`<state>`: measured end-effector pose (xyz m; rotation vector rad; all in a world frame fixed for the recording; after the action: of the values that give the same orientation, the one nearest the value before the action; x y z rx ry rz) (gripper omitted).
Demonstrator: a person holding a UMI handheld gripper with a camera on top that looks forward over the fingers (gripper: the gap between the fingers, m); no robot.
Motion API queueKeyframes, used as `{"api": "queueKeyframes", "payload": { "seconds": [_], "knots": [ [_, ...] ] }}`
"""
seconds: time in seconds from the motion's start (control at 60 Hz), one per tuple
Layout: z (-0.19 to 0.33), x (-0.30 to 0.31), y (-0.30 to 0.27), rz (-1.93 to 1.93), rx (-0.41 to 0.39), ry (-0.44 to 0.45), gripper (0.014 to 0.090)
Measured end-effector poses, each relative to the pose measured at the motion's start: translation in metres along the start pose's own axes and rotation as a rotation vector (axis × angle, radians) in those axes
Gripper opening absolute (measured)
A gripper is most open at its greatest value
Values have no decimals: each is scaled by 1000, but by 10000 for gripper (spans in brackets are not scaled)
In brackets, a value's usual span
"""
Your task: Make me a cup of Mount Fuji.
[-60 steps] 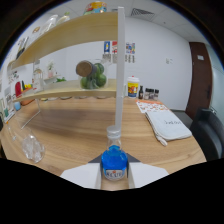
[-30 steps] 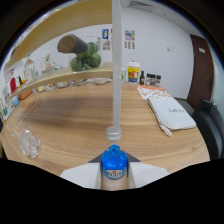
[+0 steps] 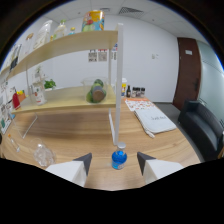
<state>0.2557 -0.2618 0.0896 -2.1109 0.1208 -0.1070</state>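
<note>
Blue-capped bottle probably untouched between tool tips

Cannot see the bottom of the gripper: only the two finger tips poke up out of the black, with the rest cut off below. Cannot see the lower part of the small blue bottle between the finger tips, nor read any label on it. Cannot make out the glass thing off to the left of the fingers, all smeared. Too small to tell what the little dark bottles by the far wall hold. Too blurry to read the papers on the wall. Cannot read the box up on the top shelf.
</note>
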Motion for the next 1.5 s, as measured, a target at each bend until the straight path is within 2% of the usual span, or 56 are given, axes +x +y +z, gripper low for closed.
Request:
{"api": "queueKeyframes", "payload": {
  "seconds": [0.15, 0.267, 0.483, 0.617, 0.833, 1.0, 1.183, 1.25, 1.35, 1.45, 1.5],
  "knots": [
    [-52, -49, -47, 33, 103, -7, 851],
    [-75, -102, -59, 54, 139, -44, 847],
    [-78, -197, -59, 62, 126, -110, 840],
    [-88, -240, -92, 69, 144, -135, 851],
    [-127, -282, -198, 33, 258, -122, 846],
    [-141, -303, -269, 48, 301, -133, 848],
    [-122, -313, -316, 22, 370, -128, 847],
    [-105, -317, -322, 6, 366, -132, 845],
    [-78, -324, -325, 3, 342, -134, 791],
    [-58, -326, -328, 4, 338, -137, 679],
    [-50, -325, -330, 0, 341, -129, 580]
  ]
}}
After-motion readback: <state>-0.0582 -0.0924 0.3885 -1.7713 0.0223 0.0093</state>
